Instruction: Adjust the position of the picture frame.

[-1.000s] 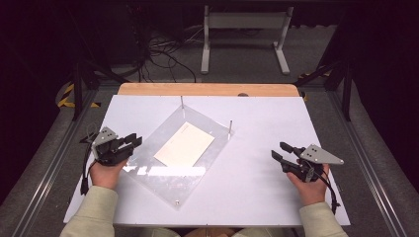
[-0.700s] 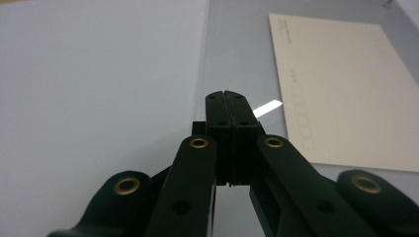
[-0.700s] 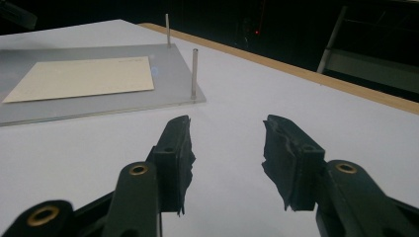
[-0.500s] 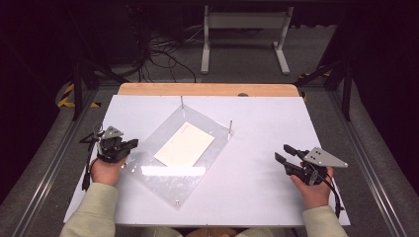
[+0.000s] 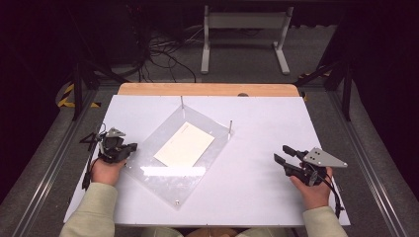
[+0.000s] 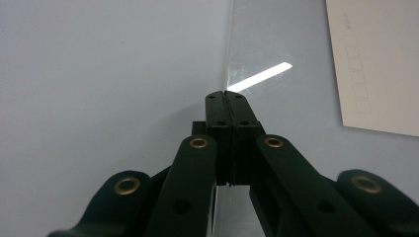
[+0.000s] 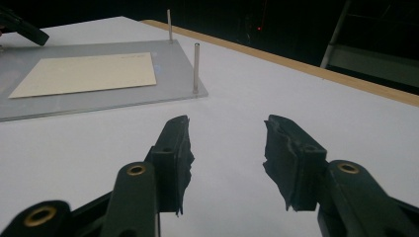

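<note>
A clear acrylic plate (image 5: 168, 177) lies askew on the white table (image 5: 257, 118), with a cream card (image 5: 184, 144) resting on its far half. Two thin metal pins (image 5: 230, 124) stand at the plate's far corners. My left gripper (image 5: 132, 147) is shut, and its tips are right at the plate's left edge. In the left gripper view the shut jaws (image 6: 228, 93) point along that edge, with nothing visible between them; the card (image 6: 380, 64) lies to the right. My right gripper (image 5: 280, 152) stands open over bare table, well right of the plate. Nothing lies between its jaws (image 7: 227, 133).
A wooden strip (image 5: 207, 89) runs along the table's far edge. Beyond it are a dark floor with cables (image 5: 163, 54) and a white metal stand (image 5: 244, 34). In the right gripper view the nearer pin (image 7: 196, 66) and the plate (image 7: 99, 98) lie ahead to the left.
My left gripper has turned in the hand and dropped toward the plate's left edge. The right gripper has drifted slightly nearer the person, still open.
</note>
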`<action>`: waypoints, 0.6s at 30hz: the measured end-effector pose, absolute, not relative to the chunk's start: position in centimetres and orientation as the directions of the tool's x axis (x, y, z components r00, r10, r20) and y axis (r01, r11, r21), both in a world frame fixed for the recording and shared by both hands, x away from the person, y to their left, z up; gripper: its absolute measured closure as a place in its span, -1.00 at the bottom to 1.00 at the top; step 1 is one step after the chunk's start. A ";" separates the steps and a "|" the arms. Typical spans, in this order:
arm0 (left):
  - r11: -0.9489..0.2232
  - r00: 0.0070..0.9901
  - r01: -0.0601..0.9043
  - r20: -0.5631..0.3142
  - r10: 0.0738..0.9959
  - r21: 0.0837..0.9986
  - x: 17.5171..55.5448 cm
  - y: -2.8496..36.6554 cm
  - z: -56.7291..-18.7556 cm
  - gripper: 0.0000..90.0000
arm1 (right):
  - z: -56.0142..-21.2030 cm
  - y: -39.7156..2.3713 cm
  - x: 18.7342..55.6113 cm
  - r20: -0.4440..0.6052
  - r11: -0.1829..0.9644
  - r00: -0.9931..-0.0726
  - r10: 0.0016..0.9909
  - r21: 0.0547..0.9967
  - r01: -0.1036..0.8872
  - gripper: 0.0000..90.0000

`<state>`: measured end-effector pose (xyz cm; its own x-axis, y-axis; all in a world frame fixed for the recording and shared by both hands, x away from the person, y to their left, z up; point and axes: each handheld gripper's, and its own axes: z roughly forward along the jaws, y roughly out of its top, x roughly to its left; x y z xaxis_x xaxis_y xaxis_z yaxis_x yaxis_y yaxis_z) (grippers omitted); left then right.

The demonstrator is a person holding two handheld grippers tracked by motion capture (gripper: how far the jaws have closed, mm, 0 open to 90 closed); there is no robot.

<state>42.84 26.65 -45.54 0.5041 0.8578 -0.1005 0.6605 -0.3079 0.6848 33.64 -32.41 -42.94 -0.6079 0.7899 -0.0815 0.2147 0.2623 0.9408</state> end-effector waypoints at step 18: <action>-0.297 0.550 0.714 -0.245 0.799 0.634 42.2 26.3 -45.4 1.00 | -43.0 -32.6 33.7 -0.062 0.248 -0.605 0.794 0.942 0.228 0.12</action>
<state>42.20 26.28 -45.41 0.5498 0.7985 -0.2452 0.7139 -0.2968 0.6342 33.74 -32.57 -42.98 -0.6049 0.7939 -0.0624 0.2282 0.2478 0.9415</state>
